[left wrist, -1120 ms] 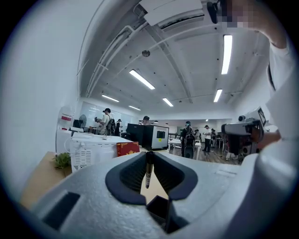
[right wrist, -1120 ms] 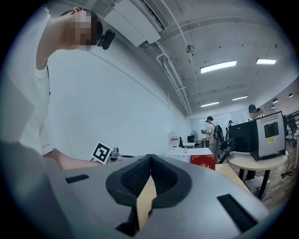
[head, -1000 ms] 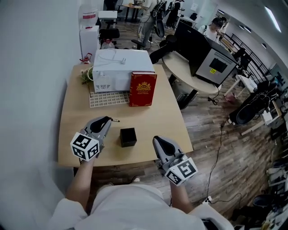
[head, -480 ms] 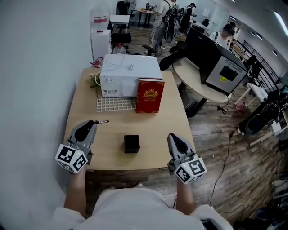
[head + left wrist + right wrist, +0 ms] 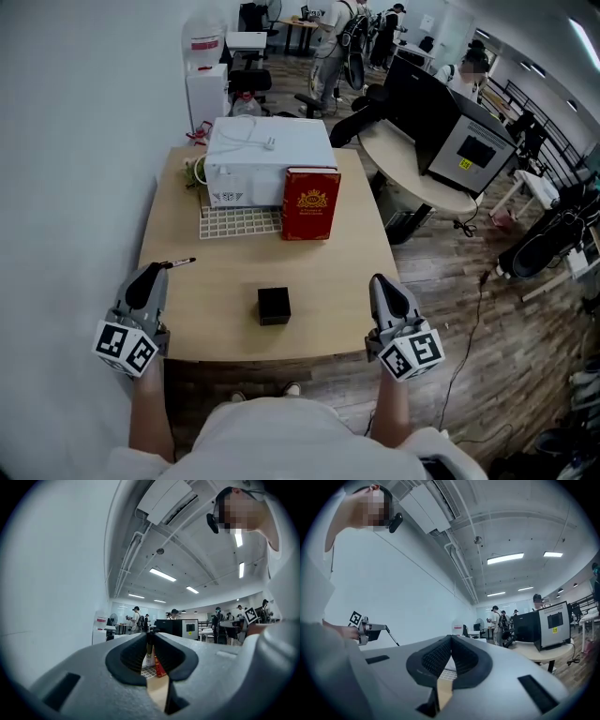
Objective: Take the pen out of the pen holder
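Note:
The black cube-shaped pen holder (image 5: 274, 305) stands near the table's front edge, between my two grippers. My left gripper (image 5: 156, 270) hovers at the table's left edge, shut on a thin dark pen (image 5: 179, 263) whose tip sticks out ahead of the jaws. In the left gripper view the pen (image 5: 149, 651) runs up between the closed pads of the left gripper (image 5: 151, 637). My right gripper (image 5: 380, 280) is at the table's right edge, well clear of the holder. Its jaws (image 5: 451, 639) meet with nothing between them. The right gripper view also catches the left gripper (image 5: 370, 631) with the pen (image 5: 393, 638).
At the back of the wooden table (image 5: 337, 262) sit a white boxy appliance (image 5: 267, 155), an upright red book (image 5: 310, 202) and a white grid rack (image 5: 239, 222). A wall (image 5: 75, 141) runs along the left. A round desk (image 5: 412, 159) and people stand beyond.
Both grippers have drawn apart and back toward the table's front corners. The left one carried the pen leftward, away from the holder. The holder has not moved.

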`<state>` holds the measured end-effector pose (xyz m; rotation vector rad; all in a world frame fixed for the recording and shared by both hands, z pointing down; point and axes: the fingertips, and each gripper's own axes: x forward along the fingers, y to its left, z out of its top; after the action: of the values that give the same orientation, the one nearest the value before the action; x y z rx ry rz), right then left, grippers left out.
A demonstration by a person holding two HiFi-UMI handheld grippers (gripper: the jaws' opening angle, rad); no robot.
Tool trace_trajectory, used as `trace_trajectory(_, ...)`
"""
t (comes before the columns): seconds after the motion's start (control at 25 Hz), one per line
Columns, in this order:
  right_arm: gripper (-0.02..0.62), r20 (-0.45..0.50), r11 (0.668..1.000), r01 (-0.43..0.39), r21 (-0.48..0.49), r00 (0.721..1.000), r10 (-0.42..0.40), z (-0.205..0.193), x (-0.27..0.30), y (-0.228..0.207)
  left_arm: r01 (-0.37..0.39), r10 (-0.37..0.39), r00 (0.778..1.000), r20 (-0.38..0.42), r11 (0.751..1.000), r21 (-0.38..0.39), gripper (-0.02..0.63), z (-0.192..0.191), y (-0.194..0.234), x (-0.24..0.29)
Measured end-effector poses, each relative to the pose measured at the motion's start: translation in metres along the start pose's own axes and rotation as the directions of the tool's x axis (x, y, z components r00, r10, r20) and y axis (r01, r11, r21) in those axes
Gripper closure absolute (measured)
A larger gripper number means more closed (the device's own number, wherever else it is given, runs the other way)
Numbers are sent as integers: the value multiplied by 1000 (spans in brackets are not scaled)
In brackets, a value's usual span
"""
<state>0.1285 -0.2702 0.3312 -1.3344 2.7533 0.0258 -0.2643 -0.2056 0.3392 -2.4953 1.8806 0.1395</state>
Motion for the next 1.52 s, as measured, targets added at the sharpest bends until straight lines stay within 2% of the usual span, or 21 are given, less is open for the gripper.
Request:
trace_trajectory(0.2,594,-14,998,61,7,998,-61,2,-7,-19,-47,48,998,33,998,-34,548,21,10,-21)
trace_trajectory(0.44,594,14,990,140,36,990,-140,12,-14,-36,-66,66,996,58,998,-10,548,42,18,-42)
trace_trajectory(0.84,594,-14,983,181,31,984,-180,13,-12,-30,-53,59,994,92,996,-71,548,50,29,-59)
trace_trajectory(1.08,594,6,985,171,3,985,-171,24,-12,-19,-72,80,992,102,995,-76,548,49,43,-70)
trace_trajectory(1.2,594,14,980,197,13,980,-197,22,-13,-16,-61,68,992,103,996,-71,548,47,46,-69)
trace_trajectory(1.36,594,10,983,183,13,983,-183,15,-12,-3,-58,61,994,95,998,-36,548,39,50,-68)
trace_trajectory(1.52,594,0,984,179,-1,984,-179,13,-12,9,-41,45,994,96,998,-44,548,34,55,-63)
